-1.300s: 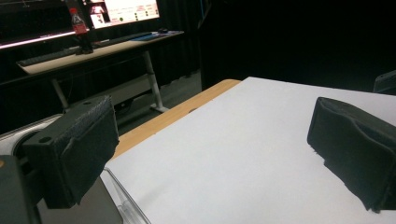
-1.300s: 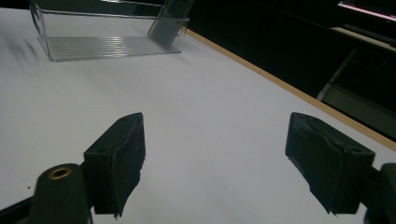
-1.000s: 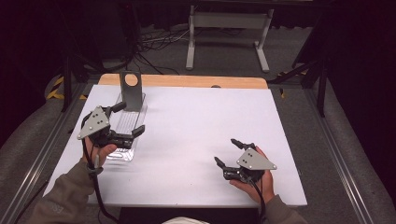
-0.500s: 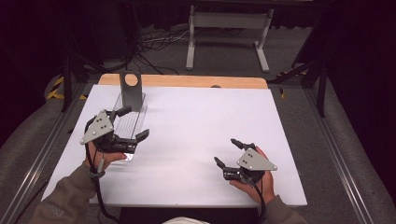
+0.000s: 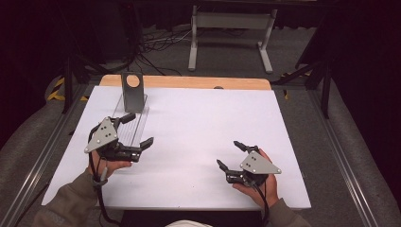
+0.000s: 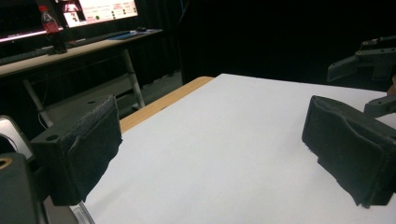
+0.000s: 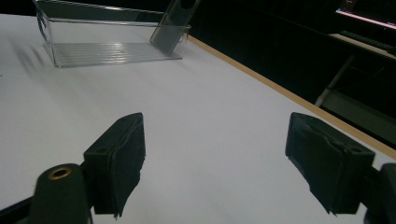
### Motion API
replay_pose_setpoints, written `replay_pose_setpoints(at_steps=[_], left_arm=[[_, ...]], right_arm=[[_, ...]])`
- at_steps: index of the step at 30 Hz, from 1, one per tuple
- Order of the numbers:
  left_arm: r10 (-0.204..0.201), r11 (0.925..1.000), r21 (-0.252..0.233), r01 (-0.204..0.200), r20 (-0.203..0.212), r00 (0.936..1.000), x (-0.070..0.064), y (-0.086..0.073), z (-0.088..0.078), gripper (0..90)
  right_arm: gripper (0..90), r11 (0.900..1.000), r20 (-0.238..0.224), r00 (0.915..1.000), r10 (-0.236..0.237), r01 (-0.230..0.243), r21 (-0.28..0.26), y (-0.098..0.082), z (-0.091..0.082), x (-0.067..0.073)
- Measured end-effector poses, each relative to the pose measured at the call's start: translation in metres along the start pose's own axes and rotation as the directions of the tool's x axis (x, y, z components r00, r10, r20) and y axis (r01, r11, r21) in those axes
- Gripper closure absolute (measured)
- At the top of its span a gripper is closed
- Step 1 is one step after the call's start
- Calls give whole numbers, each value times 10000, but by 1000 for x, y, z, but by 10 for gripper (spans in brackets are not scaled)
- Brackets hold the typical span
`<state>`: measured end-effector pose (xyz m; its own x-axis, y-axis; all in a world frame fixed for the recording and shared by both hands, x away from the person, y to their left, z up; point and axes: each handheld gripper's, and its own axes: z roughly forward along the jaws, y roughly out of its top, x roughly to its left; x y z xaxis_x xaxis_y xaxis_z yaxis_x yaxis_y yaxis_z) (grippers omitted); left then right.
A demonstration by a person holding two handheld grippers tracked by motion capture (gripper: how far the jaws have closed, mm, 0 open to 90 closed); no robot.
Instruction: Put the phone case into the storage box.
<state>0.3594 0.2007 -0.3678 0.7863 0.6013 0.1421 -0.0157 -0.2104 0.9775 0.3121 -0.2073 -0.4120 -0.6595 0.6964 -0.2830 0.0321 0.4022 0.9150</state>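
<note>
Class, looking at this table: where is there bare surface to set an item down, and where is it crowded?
The white table is bare between the left gripper and the right gripper, and across its far right half up to the wooden edge. The far left is crowded: the clear tray and grey stand sit there.

Left gripper (image 6: pixel 215 154) gapes wide above white table (image 6: pixel 233 140)
</note>
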Motion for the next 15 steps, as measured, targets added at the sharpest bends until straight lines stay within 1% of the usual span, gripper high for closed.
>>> replay_pose_setpoints(at_steps=[3,8,10,12,15], left_arm=[[-5,10000,5,5,101,9999,-5,-3,0,50],[149,9999,-2,-149,10,9999,-9,-4,-3,51],[49,10000,9,-49,102,9999,-10,-4,-3,51],[79,10000,-31,-79,91,9999,-10,-5,-3,51],[127,9999,40,-128,205,9997,-14,-6,-2,50]], right_arm=[[210,10000,12,10000,31,-31,-31,0,0,-1],[210,10000,2,10000,11,-11,-27,1,-1,-1],[210,10000,10,10000,34,-34,-56,2,-2,0],[209,10000,6,10000,28,-28,-92,2,-3,0],[209,9999,-34,10000,62,-62,-149,4,-5,0]])
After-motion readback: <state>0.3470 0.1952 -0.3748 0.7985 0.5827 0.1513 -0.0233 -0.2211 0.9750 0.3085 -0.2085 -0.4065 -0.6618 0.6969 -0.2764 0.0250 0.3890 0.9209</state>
